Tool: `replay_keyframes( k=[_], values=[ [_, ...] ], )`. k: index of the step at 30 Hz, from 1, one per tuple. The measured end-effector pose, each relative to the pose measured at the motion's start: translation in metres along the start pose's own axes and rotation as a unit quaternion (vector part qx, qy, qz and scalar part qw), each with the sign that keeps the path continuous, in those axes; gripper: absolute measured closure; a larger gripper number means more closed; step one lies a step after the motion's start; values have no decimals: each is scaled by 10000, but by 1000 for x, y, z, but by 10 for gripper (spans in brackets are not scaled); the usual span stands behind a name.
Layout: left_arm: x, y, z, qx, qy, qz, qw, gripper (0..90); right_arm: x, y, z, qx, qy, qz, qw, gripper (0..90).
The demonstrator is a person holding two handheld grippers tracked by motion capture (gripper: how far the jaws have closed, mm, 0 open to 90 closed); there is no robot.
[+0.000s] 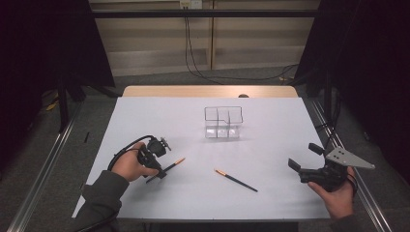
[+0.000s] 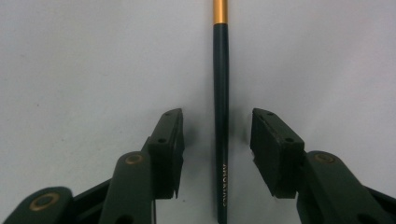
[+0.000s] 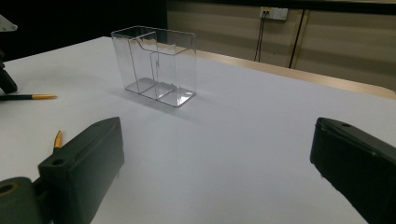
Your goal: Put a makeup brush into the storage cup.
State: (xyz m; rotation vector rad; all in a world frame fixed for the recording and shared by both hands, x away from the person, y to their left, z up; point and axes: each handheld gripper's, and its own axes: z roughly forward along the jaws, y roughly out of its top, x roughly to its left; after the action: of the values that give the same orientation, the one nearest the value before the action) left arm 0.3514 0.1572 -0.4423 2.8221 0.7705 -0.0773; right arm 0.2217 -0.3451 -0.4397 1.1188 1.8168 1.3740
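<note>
Clear organizer [image 1: 223,123] as landmark: nearer pencil [image 1: 169,166] lying well to its front-left, under left gripper [image 1: 155,170]. Shaft lined up lengthwise between spread pads [image 2: 169,140], untouched. Right gripper [image 1: 304,159] wide open, far to front-right.

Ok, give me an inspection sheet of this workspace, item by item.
Surface: pale table top, wooden strip along the far edge.
Job's things: one dark pencil with a gold end lies flat between the left gripper's fingers, untouched; second pencil lies mid-table; clear divided holder stands upright, empty.
Clutter: nothing seen.
Grippers: left gripper low over its pencil, part open; right gripper wide open, holding nothing.
Cables: black cable loops from the left gripper; cables hang down the back wall.
Surroundings: dark frames either side, grey floor.
</note>
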Motion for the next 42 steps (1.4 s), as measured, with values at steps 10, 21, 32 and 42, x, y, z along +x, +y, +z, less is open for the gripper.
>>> replay_keyframes(
  k=[10, 21, 32, 42],
  values=[
    [-1, 3, 1, 133, 178, 30, 9997, 640, 0, 0, 1, 9, 0, -13, 10000, 22],
    [-6, 8, 2, 318, 313, 3, 9990, 737, -1, 0, 1, 18, -41, 20, 10000, 22],
    [-9, 11, 4, 368, 337, -97, 9987, 840, -1, -1, 2, 34, -7, -26, 10000, 21],
    [-7, 10, 3, 347, 285, -212, 9988, 842, 0, -1, 3, 64, 18, -31, 10000, 22]
  ],
)
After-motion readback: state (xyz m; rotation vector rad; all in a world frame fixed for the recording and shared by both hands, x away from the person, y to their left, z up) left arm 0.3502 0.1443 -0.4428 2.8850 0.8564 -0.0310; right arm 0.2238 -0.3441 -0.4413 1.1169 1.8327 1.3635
